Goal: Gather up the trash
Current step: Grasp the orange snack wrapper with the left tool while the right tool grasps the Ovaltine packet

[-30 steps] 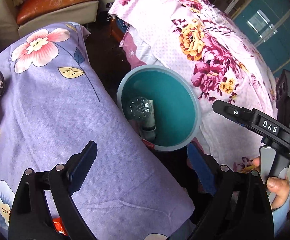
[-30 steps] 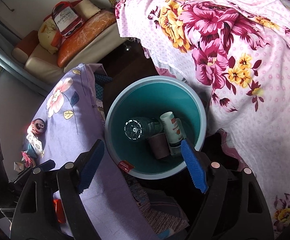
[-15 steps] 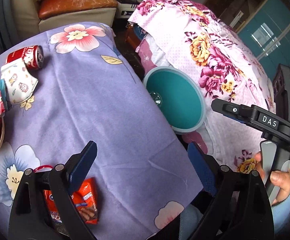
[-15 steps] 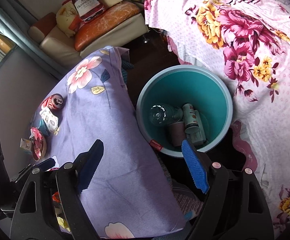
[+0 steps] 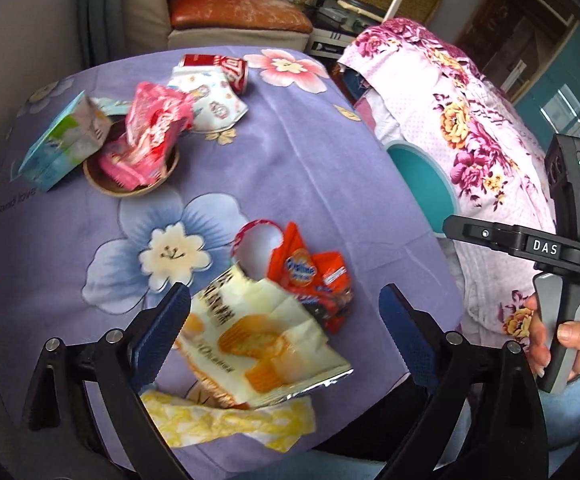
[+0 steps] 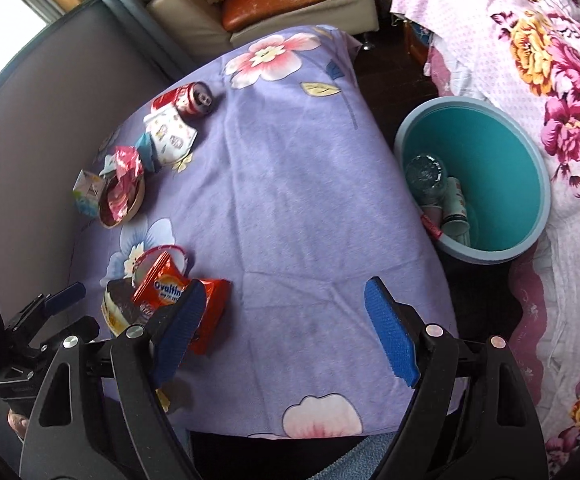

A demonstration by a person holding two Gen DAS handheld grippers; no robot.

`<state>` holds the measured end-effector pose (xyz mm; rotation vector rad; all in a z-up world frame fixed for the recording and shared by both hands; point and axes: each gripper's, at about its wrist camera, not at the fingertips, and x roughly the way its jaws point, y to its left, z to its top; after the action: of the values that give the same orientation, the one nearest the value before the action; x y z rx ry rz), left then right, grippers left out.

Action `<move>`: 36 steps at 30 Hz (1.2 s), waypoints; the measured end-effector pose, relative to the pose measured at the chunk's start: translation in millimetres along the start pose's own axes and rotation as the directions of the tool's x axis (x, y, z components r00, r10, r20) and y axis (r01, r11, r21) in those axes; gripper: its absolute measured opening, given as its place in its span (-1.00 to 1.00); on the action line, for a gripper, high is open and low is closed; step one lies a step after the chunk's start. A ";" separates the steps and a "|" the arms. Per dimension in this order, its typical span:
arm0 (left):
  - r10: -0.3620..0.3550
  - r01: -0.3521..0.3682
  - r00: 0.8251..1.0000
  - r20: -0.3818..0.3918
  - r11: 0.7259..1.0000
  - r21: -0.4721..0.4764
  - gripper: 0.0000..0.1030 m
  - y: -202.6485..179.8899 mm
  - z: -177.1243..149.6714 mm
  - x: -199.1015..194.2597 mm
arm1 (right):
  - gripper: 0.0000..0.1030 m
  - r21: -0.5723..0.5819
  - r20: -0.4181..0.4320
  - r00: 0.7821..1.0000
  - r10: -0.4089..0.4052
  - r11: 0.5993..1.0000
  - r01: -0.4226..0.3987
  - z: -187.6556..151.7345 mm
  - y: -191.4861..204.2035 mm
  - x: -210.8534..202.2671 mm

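My left gripper (image 5: 285, 328) is open and empty, its jaws either side of a cream snack bag (image 5: 257, 340) on the purple flowered table. An orange Ovaltine wrapper (image 5: 310, 276) lies just beyond it, a yellow wrapper (image 5: 229, 420) nearer. My right gripper (image 6: 281, 328) is open and empty above the table's front edge, with the Ovaltine wrapper (image 6: 169, 292) by its left finger. The teal bin (image 6: 502, 184) stands right of the table with a bottle (image 6: 426, 172) and cups inside. A red can (image 6: 189, 98) lies at the far side.
A wooden bowl (image 5: 129, 184) holds pink wrappers (image 5: 149, 132). A small carton (image 5: 61, 144) and a white patterned wrapper (image 5: 213, 100) lie beside it. A floral-covered bed (image 6: 550, 60) is on the right, a sofa (image 5: 229, 12) behind the table.
Both grippers have swung left, away from the bin and back over the table. The left now hangs over the snack wrappers; both stay open and empty.
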<state>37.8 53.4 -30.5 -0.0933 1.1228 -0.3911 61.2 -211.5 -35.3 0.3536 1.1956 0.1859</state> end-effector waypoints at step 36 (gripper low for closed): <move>0.011 -0.013 1.000 -0.024 0.995 -0.097 -0.15 58.6 -41.4 45.3 | 0.39 -0.031 -0.133 0.987 0.089 0.995 -0.094 -19.1 73.4 102.6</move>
<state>32.9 96.9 -103.1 -0.1681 1.1656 -0.3276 83.6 -106.6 -104.4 0.3687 1.3052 0.3144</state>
